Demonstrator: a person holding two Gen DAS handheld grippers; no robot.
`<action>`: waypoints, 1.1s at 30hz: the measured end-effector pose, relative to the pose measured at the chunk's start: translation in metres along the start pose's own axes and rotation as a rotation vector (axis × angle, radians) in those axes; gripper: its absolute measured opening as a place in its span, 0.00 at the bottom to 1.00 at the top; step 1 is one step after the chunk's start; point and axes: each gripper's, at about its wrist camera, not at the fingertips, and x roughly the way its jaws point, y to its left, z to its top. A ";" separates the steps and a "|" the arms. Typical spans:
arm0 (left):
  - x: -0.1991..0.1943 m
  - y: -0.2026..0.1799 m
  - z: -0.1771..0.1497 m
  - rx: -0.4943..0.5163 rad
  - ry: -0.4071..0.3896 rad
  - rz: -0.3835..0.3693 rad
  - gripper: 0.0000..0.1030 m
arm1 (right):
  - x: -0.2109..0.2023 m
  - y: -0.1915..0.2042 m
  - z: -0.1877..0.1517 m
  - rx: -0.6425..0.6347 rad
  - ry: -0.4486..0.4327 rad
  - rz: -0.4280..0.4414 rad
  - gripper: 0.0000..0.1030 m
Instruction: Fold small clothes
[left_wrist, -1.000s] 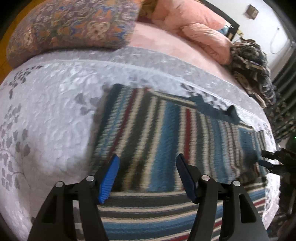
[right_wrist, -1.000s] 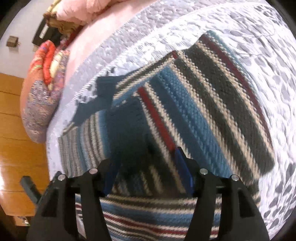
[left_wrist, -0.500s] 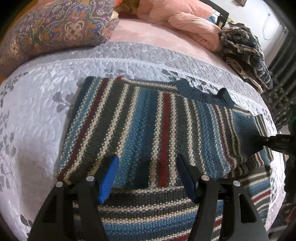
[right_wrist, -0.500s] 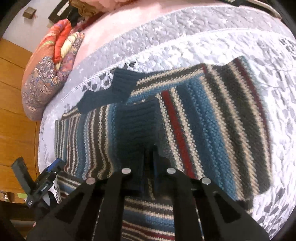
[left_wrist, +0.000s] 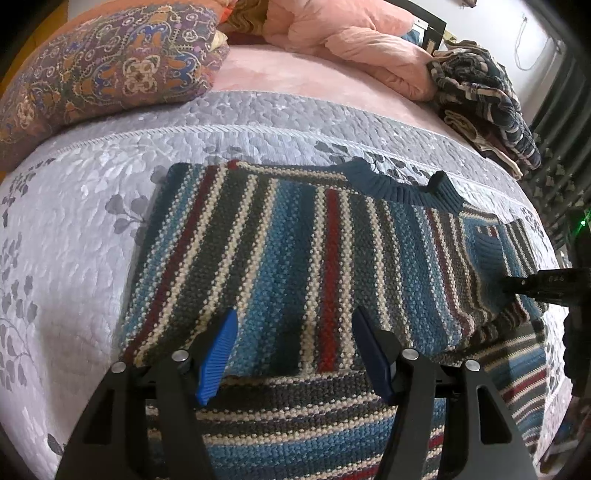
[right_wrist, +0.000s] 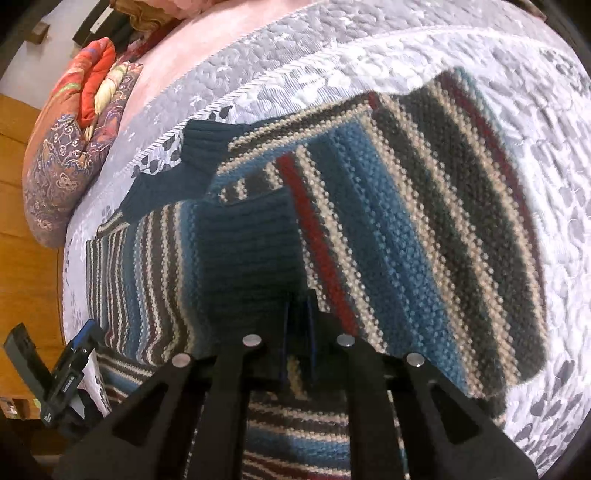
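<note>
Left gripper (left_wrist: 293, 347) hovers over the striped sweater (left_wrist: 295, 258), jaws apart, gripping nothing. Sweater lies flat on the bed's quilt (left_wrist: 74, 236) (patterned pillow (left_wrist: 103, 70) behind). Right gripper (right_wrist: 297, 332) jaws clamped on the dark ribbed cuff (right_wrist: 247, 251).

Soft, even indoor light fills both views, with no hard glare. The fisheye lens bends the bedspread (left_wrist: 74, 236) into a dome and leaves black corners. In the left wrist view the sweater (left_wrist: 295, 258) is sharp, with faint shadow along its left edge. The right wrist view is slightly smeared, most at the bedspread's right rim, and dark under the sweater's lifted fold
</note>
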 end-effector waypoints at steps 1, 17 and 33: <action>-0.002 0.000 0.000 0.002 -0.003 -0.001 0.62 | -0.004 0.002 -0.001 -0.012 -0.010 -0.018 0.10; 0.002 -0.004 0.002 0.014 -0.003 0.007 0.62 | -0.014 0.038 -0.006 -0.128 -0.065 -0.046 0.15; 0.019 -0.002 -0.008 0.010 0.031 0.022 0.62 | 0.009 -0.001 -0.012 -0.048 -0.011 -0.049 0.19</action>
